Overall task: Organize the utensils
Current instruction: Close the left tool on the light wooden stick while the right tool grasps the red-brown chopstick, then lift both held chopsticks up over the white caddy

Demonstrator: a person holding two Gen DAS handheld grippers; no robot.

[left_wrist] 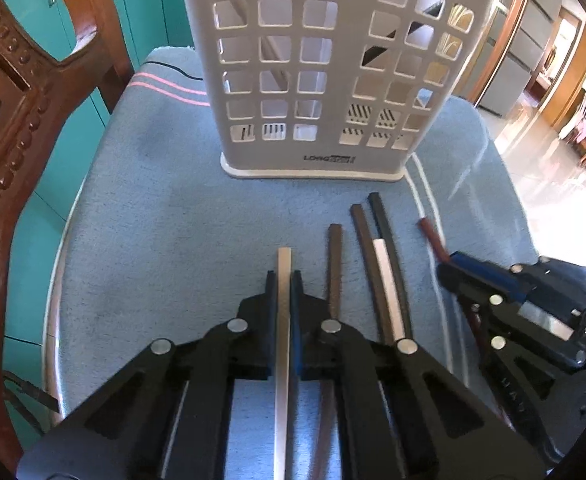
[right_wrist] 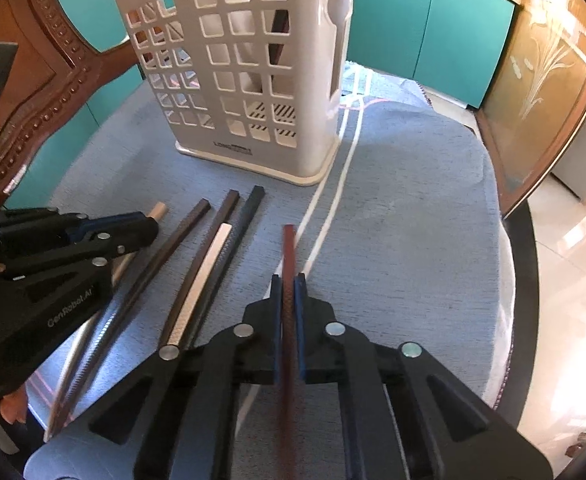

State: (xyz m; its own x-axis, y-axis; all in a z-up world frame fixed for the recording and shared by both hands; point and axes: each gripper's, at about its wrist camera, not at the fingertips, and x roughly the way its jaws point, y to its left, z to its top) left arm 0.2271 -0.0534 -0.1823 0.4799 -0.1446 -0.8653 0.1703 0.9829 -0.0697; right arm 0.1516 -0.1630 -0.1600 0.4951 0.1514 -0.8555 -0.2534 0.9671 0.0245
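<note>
My left gripper (left_wrist: 284,276) is shut on a silver chopstick (left_wrist: 284,258) that points toward the white slotted utensil holder (left_wrist: 313,152). My right gripper (right_wrist: 289,280) is shut on a red-brown chopstick (right_wrist: 289,248); that gripper shows at the right of the left wrist view (left_wrist: 453,264). Several loose chopsticks lie on the blue cloth between the grippers: a dark brown one (left_wrist: 335,264), a white one (left_wrist: 387,284) and a black one (left_wrist: 381,216). The holder (right_wrist: 253,160) stands upright behind them, with sticks visible inside through its holes.
The blue cloth (left_wrist: 153,220) covers a round table. A carved wooden chair (left_wrist: 9,120) stands at the left. Teal cabinets (right_wrist: 433,28) are behind. The table edge (right_wrist: 521,280) drops off to a shiny floor at the right.
</note>
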